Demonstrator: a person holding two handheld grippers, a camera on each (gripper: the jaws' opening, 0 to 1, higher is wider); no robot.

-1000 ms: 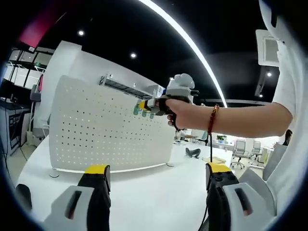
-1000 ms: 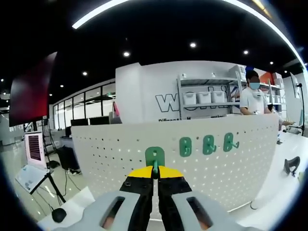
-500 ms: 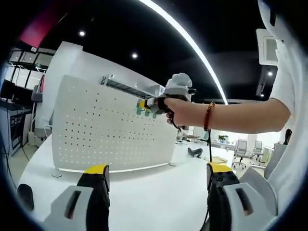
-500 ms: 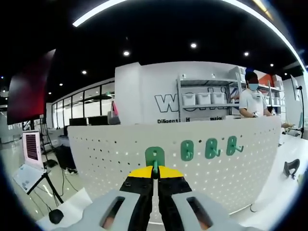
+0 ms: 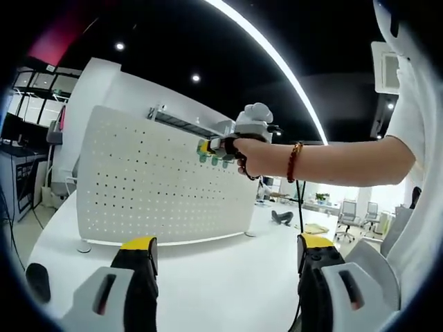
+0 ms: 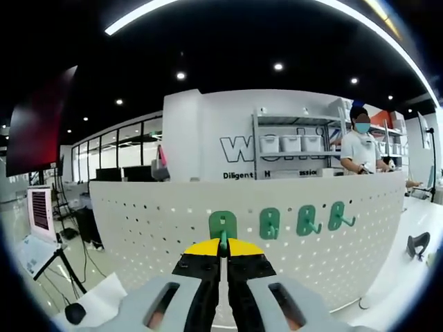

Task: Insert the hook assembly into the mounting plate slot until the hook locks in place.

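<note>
Background items, open-plan workspace

White table (image 5: pixel 208 277) carries a dark object (image 5: pixel 280 218) at its far side. Office chairs (image 5: pixel 344 216) stand beyond it. A wall shelf (image 6: pixel 294 131) holds white bins (image 6: pixel 291 143), above partly hidden lettering (image 6: pixel 239 148). A person in a white shirt (image 6: pixel 359 149) stands beside the shelf. A tripod (image 6: pixel 55 266) stands on the floor at left, ceiling light strip (image 5: pixel 277 62) overhead.

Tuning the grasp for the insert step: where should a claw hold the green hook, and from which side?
Hold the hook by its prong, coming straight at the pegboard's front face. That is how the right claw holds it now: jaws shut on the prong below the flat backplate, which stays clear to face the holes. Three hooks already hang to its right, so approach from the front.
</note>
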